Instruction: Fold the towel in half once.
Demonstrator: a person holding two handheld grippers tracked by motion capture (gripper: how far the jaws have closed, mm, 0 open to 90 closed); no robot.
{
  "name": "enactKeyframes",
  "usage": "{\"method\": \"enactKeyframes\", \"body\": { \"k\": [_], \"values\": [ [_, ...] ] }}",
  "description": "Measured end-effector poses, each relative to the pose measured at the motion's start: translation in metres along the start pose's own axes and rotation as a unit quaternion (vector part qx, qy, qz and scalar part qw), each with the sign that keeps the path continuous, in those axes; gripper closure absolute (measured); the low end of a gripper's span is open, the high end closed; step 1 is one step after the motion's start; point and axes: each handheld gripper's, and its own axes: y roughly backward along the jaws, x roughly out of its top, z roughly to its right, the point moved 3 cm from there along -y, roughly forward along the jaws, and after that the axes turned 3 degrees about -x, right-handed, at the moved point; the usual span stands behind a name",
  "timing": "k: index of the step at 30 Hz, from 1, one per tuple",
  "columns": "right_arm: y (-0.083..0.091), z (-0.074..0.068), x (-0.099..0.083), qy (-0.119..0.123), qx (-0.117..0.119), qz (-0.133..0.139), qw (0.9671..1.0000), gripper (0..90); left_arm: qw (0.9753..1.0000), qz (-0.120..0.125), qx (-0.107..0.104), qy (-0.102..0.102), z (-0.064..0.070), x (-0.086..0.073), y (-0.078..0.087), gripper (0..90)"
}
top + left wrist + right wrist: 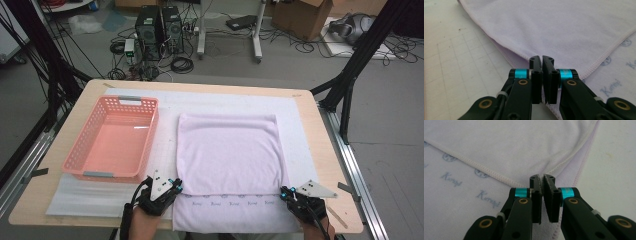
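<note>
A pale lilac towel (227,150) lies flat on the table, its top layer folded back so that a printed strip shows along the near edge. My left gripper (176,187) is at the near left corner of that top layer, and my right gripper (285,193) is at its near right corner. In the left gripper view the jaws (542,59) stand pressed together on the towel (564,30) where the hemmed corner runs in between them. The right gripper's jaws (542,177) are likewise shut on the corner of the towel (506,147).
An empty pink plastic basket (120,101) stands at the left, on a white gridded mat (100,197) that covers the wooden table (327,150). Black frame poles rise at both far sides, and computers, cables and boxes lie on the floor beyond.
</note>
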Motion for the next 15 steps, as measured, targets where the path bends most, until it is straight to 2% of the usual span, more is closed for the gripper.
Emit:
{"method": "enactKeyframes", "body": {
  "k": [4, 7, 11, 15],
  "values": [
    [0.0, 0.0, 0.0, -0.002, 0.002, -0.001, 1.0, 84.5, 0.9997, -0.004, -0.02, 0.015, 0.001, -0.001, -0.002, 86.7],
    [0.0, 0.001, 0.0, -0.012, 0.008, 0.001, 0.9999, 84.8, 0.9993, -0.004, -0.024, 0.027, 0.0, -0.003, -0.002, 87.4],
    [0.004, 0.005, -0.001, -0.028, 0.024, 0.008, 0.9993, 85.6, 0.9976, 0.005, -0.039, 0.056, -0.003, -0.004, 0.005, 87.8],
    [0.012, 0.006, -0.005, -0.033, 0.031, 0.011, 0.9989, 85.9, 0.9958, 0.01, -0.052, 0.074, -0.002, -0.007, 0.016, 87.9]
  ]
}}
